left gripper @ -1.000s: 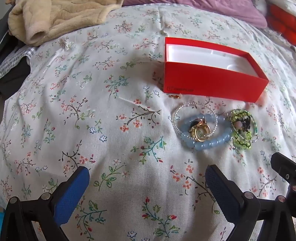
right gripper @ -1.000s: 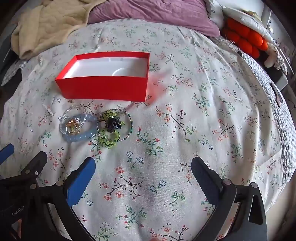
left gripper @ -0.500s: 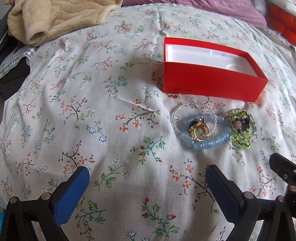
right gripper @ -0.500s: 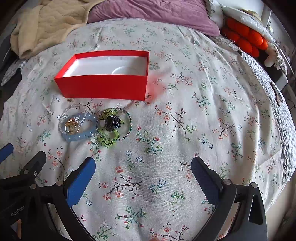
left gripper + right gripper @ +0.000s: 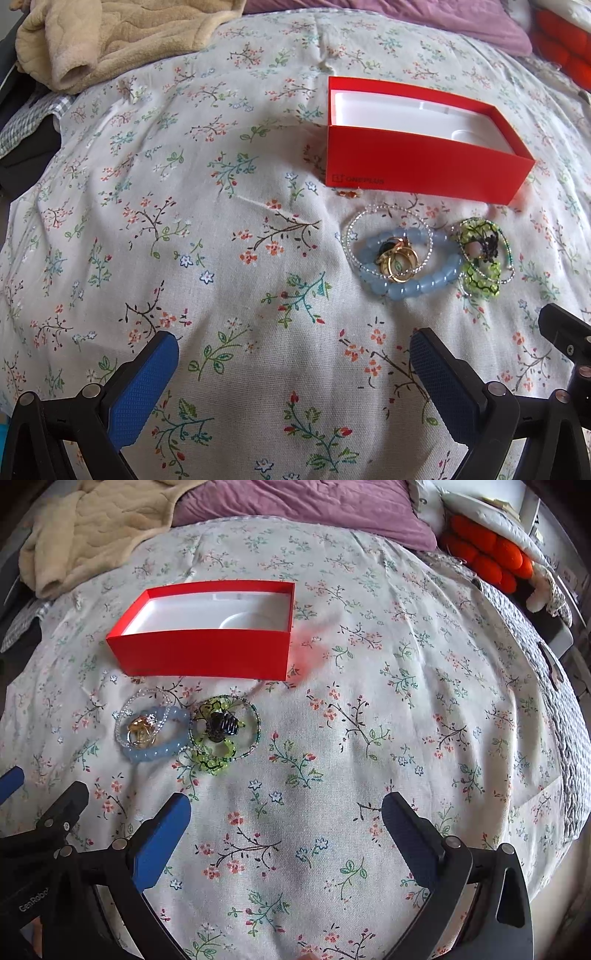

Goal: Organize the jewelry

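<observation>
An open red box (image 5: 424, 170) (image 5: 207, 653) with a white inside lies on the flowered bedspread. In front of it sits a pile of jewelry: a blue bead bracelet (image 5: 410, 286) (image 5: 155, 751), gold rings (image 5: 400, 262) (image 5: 140, 729), a clear bead ring (image 5: 388, 214), and green beaded pieces (image 5: 480, 273) (image 5: 218, 749) with a dark charm (image 5: 219, 723). A small gold earring (image 5: 351, 192) lies by the box's front. My left gripper (image 5: 293, 354) is open, short of the pile. My right gripper (image 5: 286, 816) is open too, to the pile's right.
A beige blanket (image 5: 110, 37) (image 5: 92, 528) is heaped at the far left, a purple pillow (image 5: 303, 509) at the back, an orange cushion (image 5: 487, 557) at the far right. The flowered bedspread (image 5: 406, 701) slopes away at the right.
Both views have crept slightly nearer the jewelry and the box. Nothing has been taken hold of, and both grippers stay open.
</observation>
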The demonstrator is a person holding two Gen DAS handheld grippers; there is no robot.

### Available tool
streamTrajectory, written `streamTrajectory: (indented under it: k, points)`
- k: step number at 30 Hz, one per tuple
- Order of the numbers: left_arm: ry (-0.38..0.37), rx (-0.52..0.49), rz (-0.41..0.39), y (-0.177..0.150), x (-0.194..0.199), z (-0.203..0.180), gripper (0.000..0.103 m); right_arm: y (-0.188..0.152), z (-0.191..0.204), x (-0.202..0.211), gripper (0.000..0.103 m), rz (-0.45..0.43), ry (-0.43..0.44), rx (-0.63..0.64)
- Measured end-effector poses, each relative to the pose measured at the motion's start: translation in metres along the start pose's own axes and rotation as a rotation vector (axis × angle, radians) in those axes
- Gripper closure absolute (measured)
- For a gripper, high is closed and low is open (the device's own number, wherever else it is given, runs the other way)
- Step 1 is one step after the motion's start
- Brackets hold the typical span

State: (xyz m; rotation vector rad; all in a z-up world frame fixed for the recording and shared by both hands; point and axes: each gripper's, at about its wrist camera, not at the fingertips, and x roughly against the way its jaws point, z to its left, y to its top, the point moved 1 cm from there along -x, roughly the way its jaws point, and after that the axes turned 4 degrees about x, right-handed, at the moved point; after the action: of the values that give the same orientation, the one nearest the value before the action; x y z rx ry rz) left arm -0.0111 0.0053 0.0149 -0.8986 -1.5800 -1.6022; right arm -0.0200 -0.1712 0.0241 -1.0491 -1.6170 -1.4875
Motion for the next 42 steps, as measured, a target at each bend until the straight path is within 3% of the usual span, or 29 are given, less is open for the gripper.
streamTrajectory:
  k: [24,31,37,42]
  points:
    - [0.008,0.007,-0.007,0.006,-0.002,0.01,0.0,-0.003,-0.005,0.001,0.0,-0.002,-0.004,-0.008]
    - [0.01,0.024,0.024,0.009,-0.012,0.016,0.0,-0.002,-0.012,0.002,0.0,-0.025,-0.008,-0.031]
    - [-0.042,0.008,0.025,0.016,-0.015,0.013,0.001,0.002,-0.02,0.0,0.0,0.009,-0.005,-0.032]
    - [-0.145,-0.019,0.042,0.025,-0.017,0.001,0.001,0.012,-0.023,-0.002,0.0,0.052,0.021,0.001]
